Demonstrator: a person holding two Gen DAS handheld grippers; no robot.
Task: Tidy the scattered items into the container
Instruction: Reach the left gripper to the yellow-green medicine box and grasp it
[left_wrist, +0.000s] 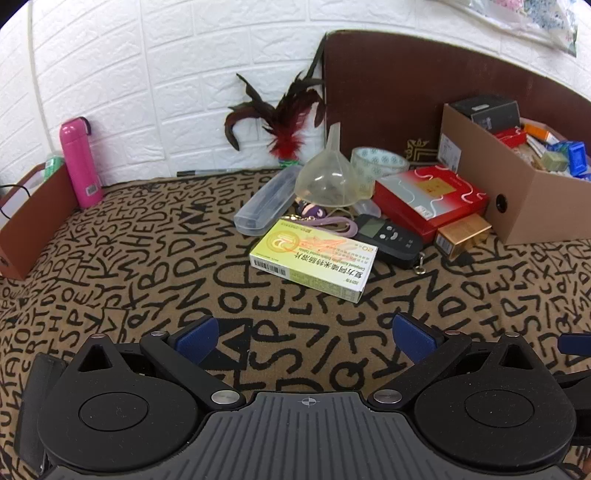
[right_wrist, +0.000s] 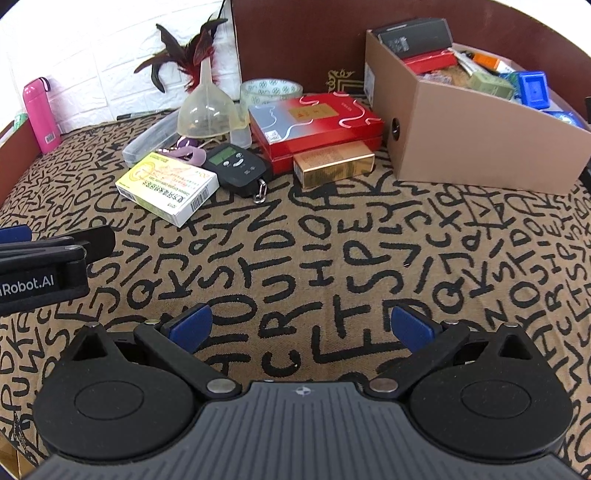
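Note:
A brown cardboard box (left_wrist: 524, 195) (right_wrist: 443, 140), holding several items, stands at the right. Left of it lies a pile: a yellow-green medicine box (left_wrist: 314, 258) (right_wrist: 166, 186), a black electronic device (left_wrist: 391, 238) (right_wrist: 236, 166), a red flat box (left_wrist: 432, 199) (right_wrist: 314, 122), a gold box (left_wrist: 461, 236) (right_wrist: 332, 164), a clear funnel (left_wrist: 328, 177) (right_wrist: 207, 110), a tape roll (left_wrist: 376, 162) (right_wrist: 271, 90), and a clear case (left_wrist: 266, 203) (right_wrist: 151, 142). My left gripper (left_wrist: 304, 338) is open and empty, short of the medicine box. My right gripper (right_wrist: 301, 328) is open and empty over bare cloth.
A pink bottle (left_wrist: 79, 162) (right_wrist: 38, 114) and a red-black feather shuttlecock (left_wrist: 280, 122) (right_wrist: 184, 59) stand by the white wall. A brown board (left_wrist: 406, 92) leans behind the pile. A brown holder (left_wrist: 29, 221) is at the far left. The left gripper's side shows in the right wrist view (right_wrist: 44, 266).

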